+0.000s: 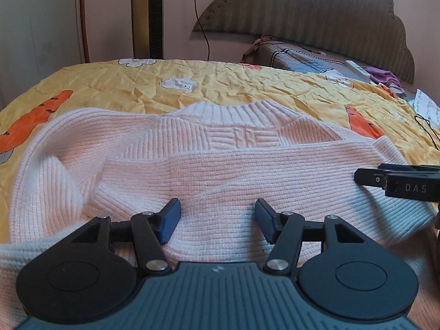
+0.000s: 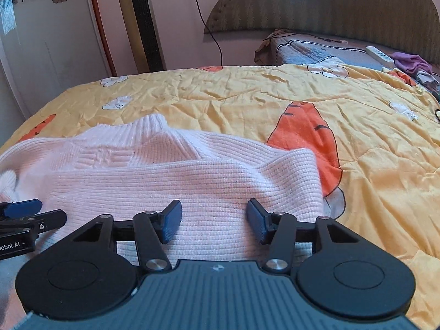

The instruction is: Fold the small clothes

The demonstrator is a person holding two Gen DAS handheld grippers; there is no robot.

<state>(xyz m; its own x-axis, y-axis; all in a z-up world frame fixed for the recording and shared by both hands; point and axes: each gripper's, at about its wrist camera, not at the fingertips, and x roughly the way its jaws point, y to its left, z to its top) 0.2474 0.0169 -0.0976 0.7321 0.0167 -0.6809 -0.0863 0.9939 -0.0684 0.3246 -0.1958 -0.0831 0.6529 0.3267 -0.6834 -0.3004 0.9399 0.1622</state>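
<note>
Left claw [image 1: 217,221] spread apart above pink sweater [image 1: 220,170], gripping nothing. Right claw [image 2: 214,221] likewise parted (sleeve folded across chest), over sweater on yellow bedspread [image 2: 247,96].

Soft, pinkish daylight, mild shadows, strong fisheye bending at edges, slight blur at left.

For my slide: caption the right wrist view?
Open right gripper over a partly folded pink knit sweater on a carrot-print quilt.
</note>
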